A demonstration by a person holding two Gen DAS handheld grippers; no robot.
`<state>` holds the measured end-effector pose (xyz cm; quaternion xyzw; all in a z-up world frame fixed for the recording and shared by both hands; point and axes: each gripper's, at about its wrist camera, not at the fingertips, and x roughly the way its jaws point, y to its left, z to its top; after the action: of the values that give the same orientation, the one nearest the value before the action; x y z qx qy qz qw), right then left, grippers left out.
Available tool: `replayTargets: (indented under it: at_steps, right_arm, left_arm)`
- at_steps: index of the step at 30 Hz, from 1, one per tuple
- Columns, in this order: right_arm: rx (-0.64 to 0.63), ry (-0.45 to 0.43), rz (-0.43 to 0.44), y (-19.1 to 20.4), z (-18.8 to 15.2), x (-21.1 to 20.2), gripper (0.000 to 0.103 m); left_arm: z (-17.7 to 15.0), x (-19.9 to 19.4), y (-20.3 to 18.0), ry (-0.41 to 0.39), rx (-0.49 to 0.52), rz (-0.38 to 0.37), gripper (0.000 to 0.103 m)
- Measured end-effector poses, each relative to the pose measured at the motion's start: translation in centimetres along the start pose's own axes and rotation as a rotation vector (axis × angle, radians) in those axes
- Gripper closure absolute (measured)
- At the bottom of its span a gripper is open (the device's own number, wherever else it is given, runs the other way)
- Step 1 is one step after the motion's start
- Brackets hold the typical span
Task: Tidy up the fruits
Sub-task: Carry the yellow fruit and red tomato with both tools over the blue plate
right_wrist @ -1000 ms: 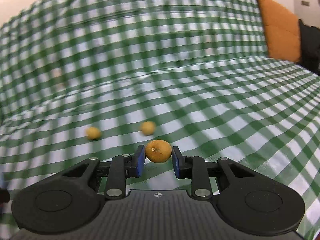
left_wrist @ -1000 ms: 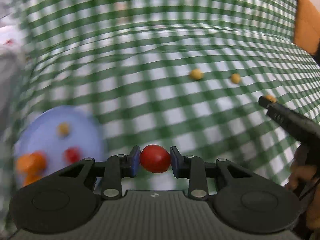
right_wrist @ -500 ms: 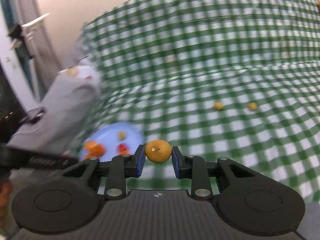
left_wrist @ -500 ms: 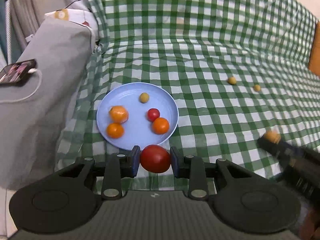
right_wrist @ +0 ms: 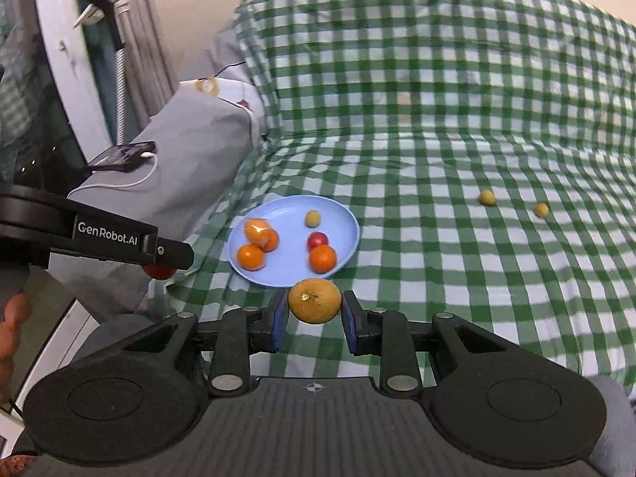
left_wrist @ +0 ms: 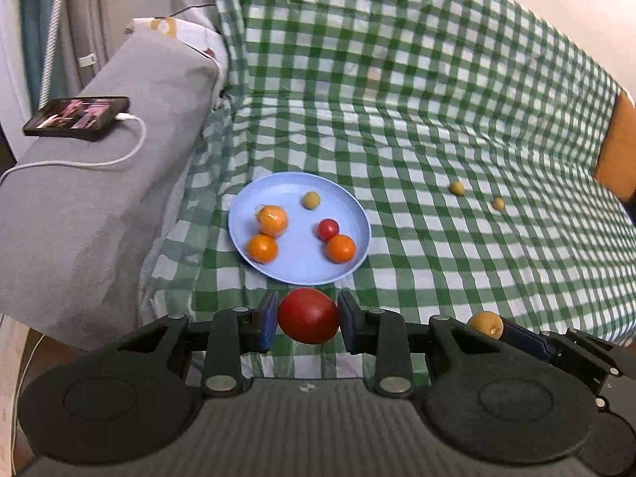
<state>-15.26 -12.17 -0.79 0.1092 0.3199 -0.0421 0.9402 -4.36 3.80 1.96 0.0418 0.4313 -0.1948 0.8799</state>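
My left gripper (left_wrist: 308, 318) is shut on a red tomato (left_wrist: 308, 315), held just in front of the blue plate (left_wrist: 290, 187). My right gripper (right_wrist: 314, 314) is shut on a yellow-brown round fruit (right_wrist: 314, 301), also just in front of the plate (right_wrist: 342, 214). The plate holds three orange fruits, a small red tomato (left_wrist: 328, 229) and a small yellow fruit (left_wrist: 310, 200). Two small yellow fruits (left_wrist: 456, 187) (left_wrist: 497, 203) lie on the checked cloth to the right. The right gripper's fruit also shows in the left wrist view (left_wrist: 485, 322).
A green-white checked cloth (left_wrist: 397, 119) covers the sofa seat and back. A grey armrest (left_wrist: 99, 167) at left carries a phone (left_wrist: 77, 117) on a white cable. An orange cushion (left_wrist: 616, 159) is at far right. The left gripper's arm (right_wrist: 99, 234) crosses the right wrist view's left side.
Both grippers swung left from the loose fruits toward the plate, each still holding its fruit. The plate has come into full view ahead of both.
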Motion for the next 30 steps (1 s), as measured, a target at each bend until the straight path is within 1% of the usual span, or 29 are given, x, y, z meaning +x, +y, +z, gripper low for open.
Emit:
replayTargets:
  at_steps: [7, 11, 16, 24, 27, 30]
  right_arm:
    - [-0.037, 0.013, 0.008, 1.2, 0.4, 1.2, 0.073]
    - [-0.044, 0.017, 0.0, 1.1, 0.6, 1.9, 0.073]
    - [-0.041, 0.011, -0.019, 0.4, 1.5, 3.4, 0.073]
    - [-0.04, -0.001, -0.038, -0.5, 3.9, 7.6, 0.073]
    - [-0.037, 0.007, -0.038, -1.0, 4.5, 9.2, 0.073]
    - [-0.039, 0.018, -0.034, -1.3, 4.8, 11.1, 0.073]
  left_arm:
    - [0.7, 0.3, 1.4, -0.012, -0.023, 0.012, 0.068]
    - [2.0, 1.1, 1.7, -0.021, -0.03, 0.01, 0.068]
    - [4.1, 2.4, 1.5, -0.038, -0.016, 0.014, 0.068]
    - [6.9, 6.8, 1.3, -0.036, 0.022, 0.016, 0.068]
    - [7.5, 9.0, 1.6, -0.017, 0.027, 0.02, 0.067]
    - [8.0, 11.3, 2.1, 0.018, 0.026, 0.02, 0.067]
